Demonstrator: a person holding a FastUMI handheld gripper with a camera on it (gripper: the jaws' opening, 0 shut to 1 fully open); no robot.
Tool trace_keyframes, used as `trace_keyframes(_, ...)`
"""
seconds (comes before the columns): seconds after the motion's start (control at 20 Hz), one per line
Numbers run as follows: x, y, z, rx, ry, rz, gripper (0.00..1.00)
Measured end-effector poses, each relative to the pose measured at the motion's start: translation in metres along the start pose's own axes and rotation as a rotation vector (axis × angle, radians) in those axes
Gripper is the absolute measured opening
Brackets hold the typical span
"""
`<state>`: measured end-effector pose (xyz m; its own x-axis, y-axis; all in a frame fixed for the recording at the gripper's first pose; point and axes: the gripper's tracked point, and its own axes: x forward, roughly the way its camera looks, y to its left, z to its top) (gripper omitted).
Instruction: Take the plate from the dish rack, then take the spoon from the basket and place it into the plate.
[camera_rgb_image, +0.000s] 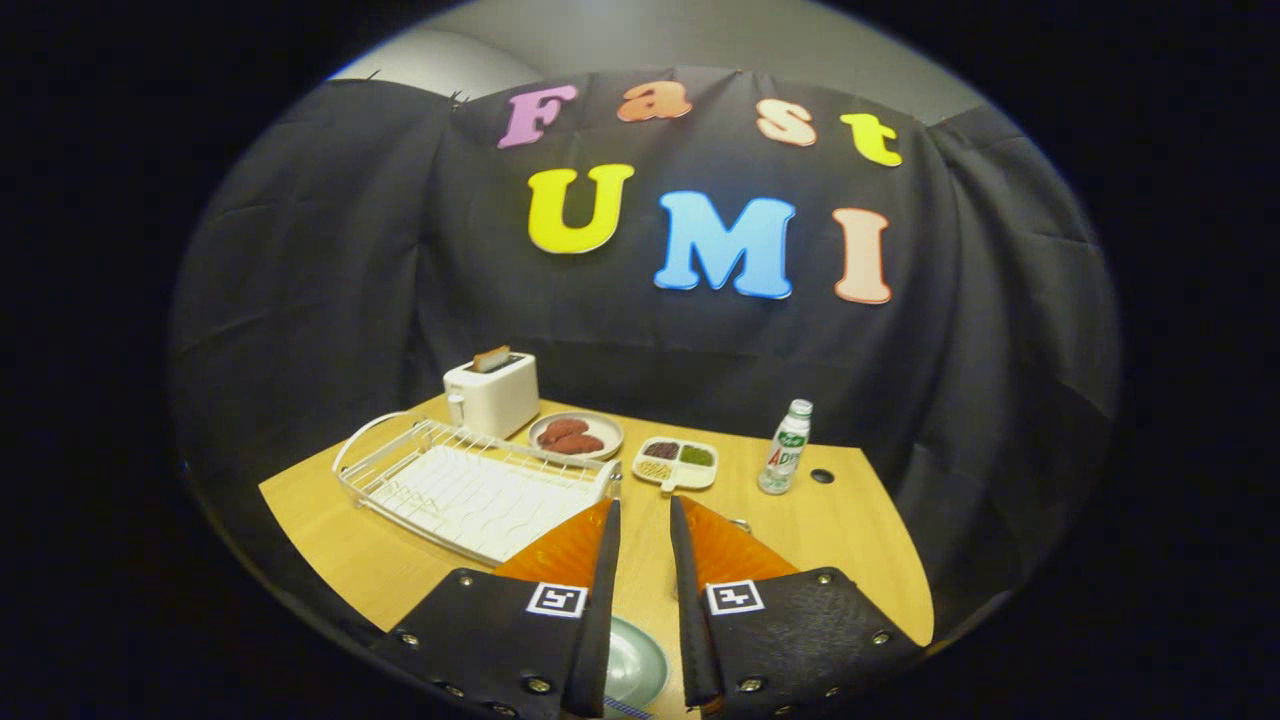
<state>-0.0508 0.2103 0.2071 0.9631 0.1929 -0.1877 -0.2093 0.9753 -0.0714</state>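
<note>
My gripper (645, 505) is held above the wooden table (840, 545), open, with a narrow gap and nothing between the fingers. A pale green plate (635, 665) lies flat on the table below the fingers' base, partly hidden by them. The white wire dish rack (470, 490) stands ahead to the left of the left finger, with no dishes in it. A small metal piece (740, 522) peeks out from behind the right finger; I cannot tell what it is.
A white toaster (492, 393) with a slice of bread stands behind the rack. Beside it are a plate of reddish food (576, 435), a divided dish of grains (677, 462) and a small bottle (786, 448). The booth cloth closes the back.
</note>
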Motion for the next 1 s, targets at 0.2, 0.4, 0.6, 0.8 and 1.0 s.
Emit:
trace_keyframes(0.2,-0.028,-0.053,0.063,0.046,-0.154,-0.107,0.29)
trace_keyframes(0.4,-0.038,-0.088,0.083,0.119,-0.237,-0.148,0.73)
trace_keyframes(0.6,-0.034,-0.112,0.066,0.13,-0.225,-0.179,0.96)
trace_keyframes(0.8,-0.023,-0.129,0.045,0.129,-0.228,-0.166,0.96)
trace_keyframes(1.0,-0.009,-0.16,0.017,0.129,-0.234,-0.167,0.96)
